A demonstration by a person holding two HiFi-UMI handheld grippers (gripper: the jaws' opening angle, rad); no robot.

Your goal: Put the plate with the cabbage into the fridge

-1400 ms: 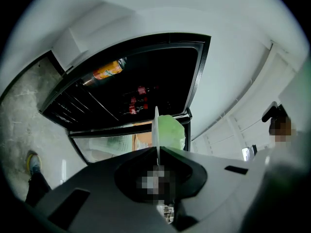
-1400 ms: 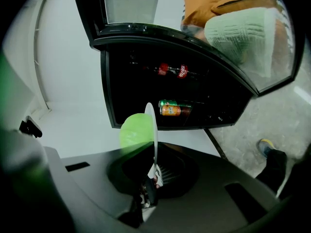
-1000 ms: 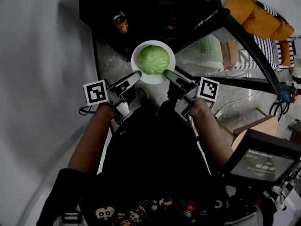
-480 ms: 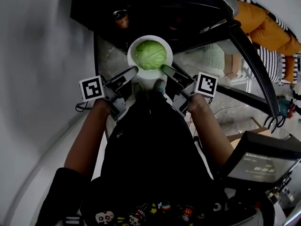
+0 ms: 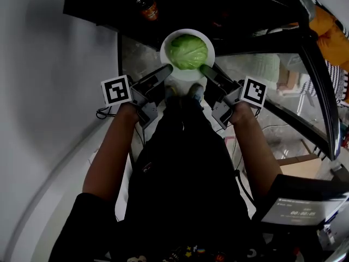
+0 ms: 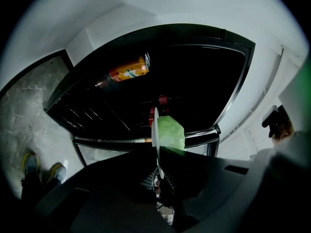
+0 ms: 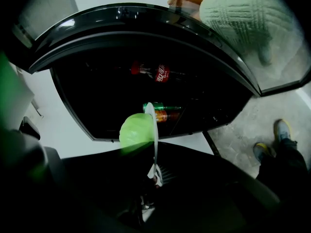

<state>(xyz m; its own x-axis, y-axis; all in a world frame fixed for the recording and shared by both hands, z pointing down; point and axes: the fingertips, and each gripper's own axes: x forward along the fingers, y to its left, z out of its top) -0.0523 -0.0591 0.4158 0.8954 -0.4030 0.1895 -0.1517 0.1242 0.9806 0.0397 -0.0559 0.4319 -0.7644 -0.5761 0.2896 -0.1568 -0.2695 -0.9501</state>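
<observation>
A white plate [image 5: 173, 74] carries a pale green cabbage [image 5: 189, 51] and hangs level at the front of the open, dark fridge [image 5: 229, 10]. My left gripper [image 5: 166, 70] is shut on the plate's left rim and my right gripper [image 5: 205, 69] on its right rim. The left gripper view shows the plate [image 6: 155, 130] edge-on, clamped in the left gripper [image 6: 158, 159], with the cabbage [image 6: 171, 132] to its right. In the right gripper view the plate [image 7: 154, 140] sits in the right gripper [image 7: 154, 171], with the cabbage [image 7: 135, 130] to its left.
Inside the fridge are an orange can [image 5: 148, 7], also the orange can [image 6: 127, 72], a red-labelled bottle [image 7: 158, 73] and a green-topped can [image 7: 163, 113]. The glass fridge door [image 5: 272, 75] stands open at the right. The person's shoes [image 5: 182, 94] are on the grey floor below the plate.
Both grippers have carried the plate with the cabbage forward, closer to the fridge's opening. Both stay shut on its rim.
</observation>
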